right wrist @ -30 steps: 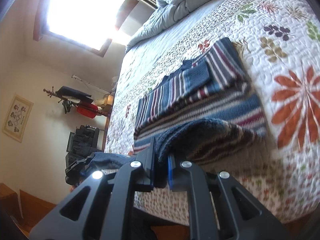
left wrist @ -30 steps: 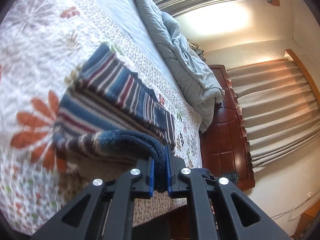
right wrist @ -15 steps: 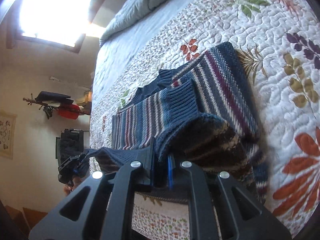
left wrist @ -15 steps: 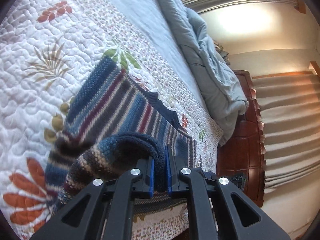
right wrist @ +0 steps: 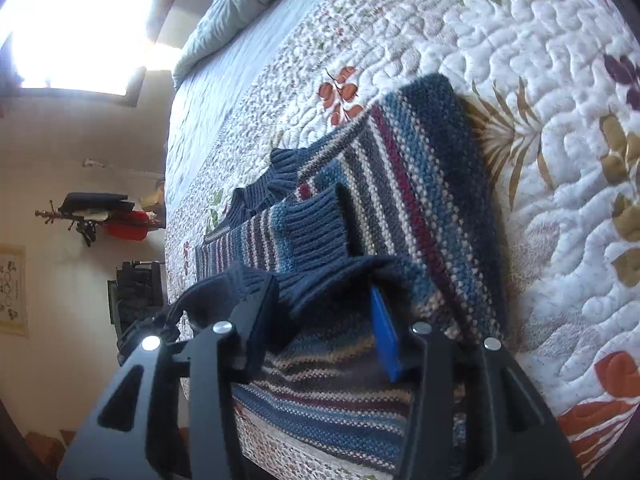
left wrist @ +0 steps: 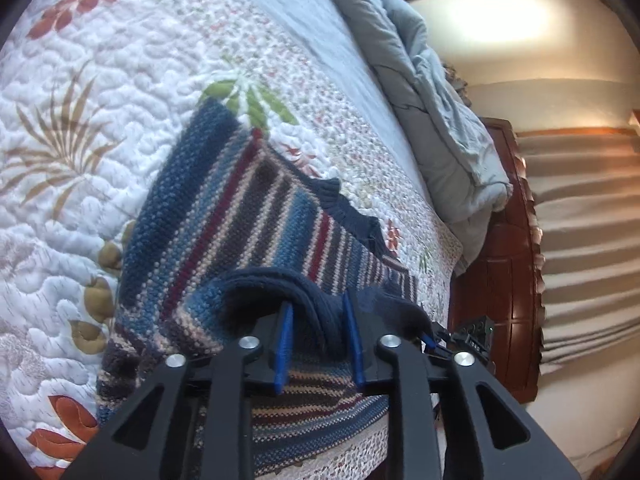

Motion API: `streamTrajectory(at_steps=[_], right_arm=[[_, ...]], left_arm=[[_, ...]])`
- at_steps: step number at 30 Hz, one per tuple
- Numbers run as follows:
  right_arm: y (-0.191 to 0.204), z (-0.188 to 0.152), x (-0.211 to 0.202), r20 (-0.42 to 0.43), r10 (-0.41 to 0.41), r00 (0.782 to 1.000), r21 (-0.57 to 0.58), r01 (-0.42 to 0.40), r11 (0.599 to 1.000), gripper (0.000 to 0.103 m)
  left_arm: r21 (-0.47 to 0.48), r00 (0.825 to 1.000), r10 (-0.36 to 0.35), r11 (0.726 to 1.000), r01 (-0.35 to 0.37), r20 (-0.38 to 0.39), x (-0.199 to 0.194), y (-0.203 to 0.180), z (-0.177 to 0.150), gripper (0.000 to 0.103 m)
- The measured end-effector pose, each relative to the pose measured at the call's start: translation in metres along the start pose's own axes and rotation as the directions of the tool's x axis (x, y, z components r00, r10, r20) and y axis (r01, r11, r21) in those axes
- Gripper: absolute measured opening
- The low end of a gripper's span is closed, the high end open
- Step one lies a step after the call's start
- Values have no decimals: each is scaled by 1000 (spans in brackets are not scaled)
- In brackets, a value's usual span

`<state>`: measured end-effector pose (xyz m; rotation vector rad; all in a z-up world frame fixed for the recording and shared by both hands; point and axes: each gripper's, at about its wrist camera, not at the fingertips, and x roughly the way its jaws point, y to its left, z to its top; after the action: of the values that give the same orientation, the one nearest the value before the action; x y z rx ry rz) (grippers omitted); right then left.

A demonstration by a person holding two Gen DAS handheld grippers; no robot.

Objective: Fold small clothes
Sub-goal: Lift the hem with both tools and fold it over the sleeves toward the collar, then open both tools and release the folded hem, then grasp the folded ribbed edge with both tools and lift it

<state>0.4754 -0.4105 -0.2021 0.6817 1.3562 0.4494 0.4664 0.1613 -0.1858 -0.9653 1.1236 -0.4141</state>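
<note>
A floral quilt (left wrist: 120, 80) covered the bed, a grey duvet (left wrist: 432, 120) bunched near the dark wooden headboard (left wrist: 504, 240); beige curtains (left wrist: 580, 240) hung beyond, and a window (right wrist: 76, 28) glared white

My work surface is a bed covered by a white quilted bedspread (left wrist: 132, 92) printed with orange, green and tan leaf motifs. A folded striped knit sweater (left wrist: 224, 216) lies flat on the bedspread near its edge. A bunched grey-blue duvet (left wrist: 440, 112) lies farther along the bed, apart from the sweater.
</note>
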Motion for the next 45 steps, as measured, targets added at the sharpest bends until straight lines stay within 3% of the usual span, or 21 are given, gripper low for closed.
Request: streamTrajectory(at_steps=[2, 4, 8, 14, 21, 25, 29, 31, 32, 33, 34, 37, 42, 45], right_arm=[[6, 4, -11, 29, -16, 999, -54, 17, 998, 46], [8, 7, -20, 39, -5, 999, -76, 8, 997, 48], [17, 14, -29, 64, -16, 998, -168, 27, 985, 54], [31, 27, 2, 12, -116, 993, -305, 114, 946, 55], [21, 44, 33, -46, -165, 985, -332, 140, 933, 57], [16, 43, 40, -93, -141, 986, -344, 101, 934, 58], [17, 41, 40, -129, -141, 982, -365, 85, 927, 57], [18, 40, 39, -139, -131, 982, -372, 71, 926, 57], [19, 41, 39, -146, -131, 981, -375, 68, 924, 55], [20, 41, 40, -152, -134, 979, -383, 67, 921, 49], [22, 39, 41, -163, -145, 976, -400, 69, 914, 39], [26, 36, 40, -156, -164, 974, -433, 82, 898, 32], [26, 32, 28, -117, -157, 981, -438, 91, 894, 33], [32, 28, 26, -108, -163, 981, -465, 95, 880, 34]], left_arm=[[32, 999, 1, 999, -3, 37, -14, -7, 3, 50], [61, 998, -13, 998, 8, 68, -26, -12, 6, 59], [131, 997, 25, 991, -34, 76, -32, -18, 16, 62], [234, 994, 98, 969, -84, -51, 7, -15, 26, 66], [270, 968, 199, 951, -152, -155, 46, 0, 35, 66], [312, 951, 264, 928, -204, -163, 57, 0, 44, 66], [381, 926, 340, 887, -259, -163, 65, -6, 48, 66], [398, 919, 354, 879, -262, -176, 68, -7, 50, 62], [422, 912, 369, 866, -268, -179, 71, -9, 48, 46], [438, 907, 377, 858, -268, -185, 73, -11, 47, 33], [456, 900, 393, 846, -276, -186, 76, -12, 45, 14], [480, 906, 399, 828, -289, -143, 74, -17, 41, 11], [486, 925, 372, 823, -293, -72, 64, -19, 31, 8], [489, 950, 312, 830, -266, -13, 49, -26, 25, 8]])
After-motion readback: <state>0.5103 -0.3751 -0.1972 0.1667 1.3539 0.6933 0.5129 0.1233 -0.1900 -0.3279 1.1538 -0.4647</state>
